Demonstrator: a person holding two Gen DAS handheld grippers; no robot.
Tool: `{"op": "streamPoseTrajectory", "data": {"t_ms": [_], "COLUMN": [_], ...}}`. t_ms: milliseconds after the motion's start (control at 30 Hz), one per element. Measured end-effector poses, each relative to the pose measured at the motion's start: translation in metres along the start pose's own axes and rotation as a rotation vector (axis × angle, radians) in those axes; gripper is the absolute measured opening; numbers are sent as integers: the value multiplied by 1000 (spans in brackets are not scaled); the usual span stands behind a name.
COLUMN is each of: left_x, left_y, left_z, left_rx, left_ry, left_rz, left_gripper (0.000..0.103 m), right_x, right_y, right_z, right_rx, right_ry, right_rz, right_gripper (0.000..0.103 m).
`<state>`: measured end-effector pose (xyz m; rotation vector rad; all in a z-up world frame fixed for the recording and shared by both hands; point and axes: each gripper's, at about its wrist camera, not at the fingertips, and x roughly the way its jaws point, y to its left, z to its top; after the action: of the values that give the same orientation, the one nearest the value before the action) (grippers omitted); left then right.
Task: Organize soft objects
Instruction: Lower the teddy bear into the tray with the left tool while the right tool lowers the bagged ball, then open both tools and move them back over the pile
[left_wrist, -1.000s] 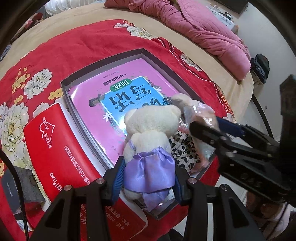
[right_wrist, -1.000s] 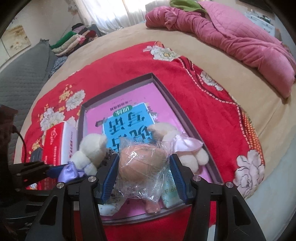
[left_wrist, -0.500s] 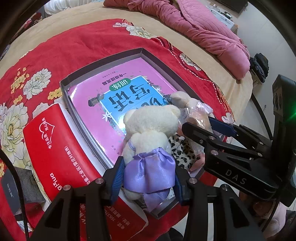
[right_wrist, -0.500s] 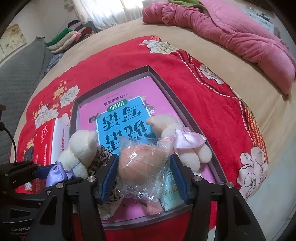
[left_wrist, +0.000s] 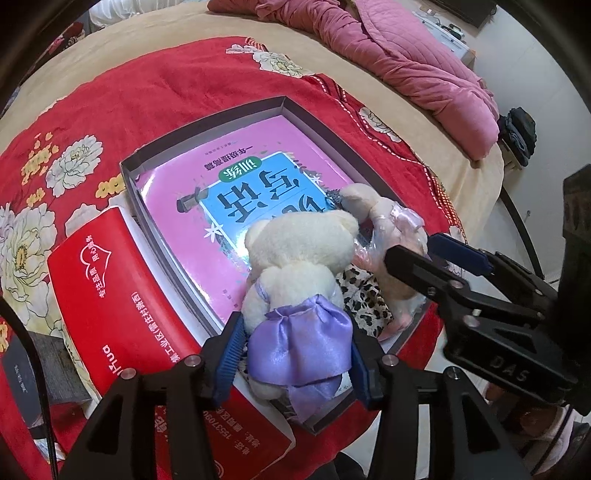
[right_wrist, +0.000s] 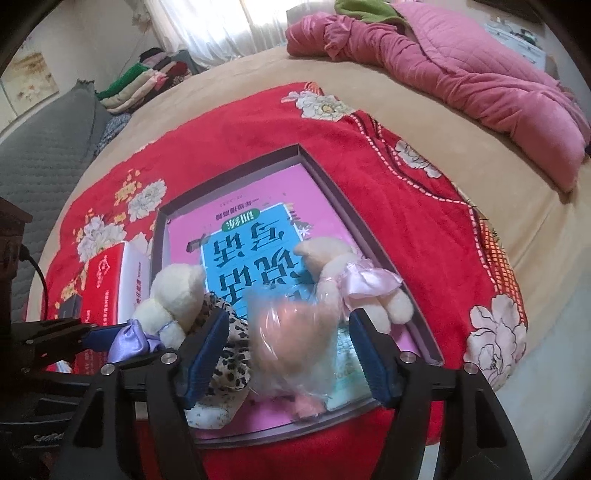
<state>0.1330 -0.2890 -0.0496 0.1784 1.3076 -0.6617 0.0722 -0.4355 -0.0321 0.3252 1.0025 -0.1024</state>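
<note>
A cream teddy bear in a purple dress (left_wrist: 299, 258) lies at the near end of a shallow grey box (left_wrist: 199, 125). My left gripper (left_wrist: 295, 328) is opening, though its pads still touch the purple dress on both sides. My right gripper (right_wrist: 288, 321) is opening wide. A peach toy in a clear plastic bag (right_wrist: 291, 332) sits blurred between its fingers, with a gap on each side. Just beyond it lies a second cream bear with a pink bow (right_wrist: 343, 273). A leopard-print soft item (right_wrist: 229, 362) lies under the bag and the purple-dressed bear (right_wrist: 173, 295).
A pink and blue book (left_wrist: 221, 184) covers the box floor, and a teal packet (right_wrist: 347, 369) lies near the right finger. A red tissue pack (left_wrist: 129, 314) lies left of the box on the red floral blanket (left_wrist: 147, 81). A pink quilt (left_wrist: 406, 62) is heaped far back.
The right gripper's jaws have spread apart and let go of the bagged toy, which now looks blurred. The left jaws have widened slightly around the purple dress. Both grippers stay in place.
</note>
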Motion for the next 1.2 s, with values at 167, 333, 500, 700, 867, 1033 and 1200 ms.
{"op": "streamPoseTrajectory", "data": {"t_ms": [167,333,500,700,867,1033,1200], "left_x": [-1,-6,-9,-18,-28,-39,-54], "left_y": [-1,-1,-1,2,2,4,3], "left_z": [0,0,0,-1,-1,-3,-6], "left_rx": [4,9,11,-2,1,-9,-1], "left_ry": [5,-7,-15,-36,-64,-90,-120], "left_rz": [6,13,17,12,14,21,31], "left_gripper": [57,62,63,71,73,74,82], "right_x": [-11,-17,-25,-35,-45,-55,-64], "right_y": [-5,-12,-16,-14,-13,-11,-10], "right_z": [-1,-5,-5,-5,-4,-3,-5], "right_rx": [7,28,48,47,51,50,50], "right_ry": [-17,-27,-39,-55,-74,-91,-105], "right_rz": [-10,-12,-14,-15,-19,-28,-53], "right_gripper": [70,70,70,71,73,73,74]}}
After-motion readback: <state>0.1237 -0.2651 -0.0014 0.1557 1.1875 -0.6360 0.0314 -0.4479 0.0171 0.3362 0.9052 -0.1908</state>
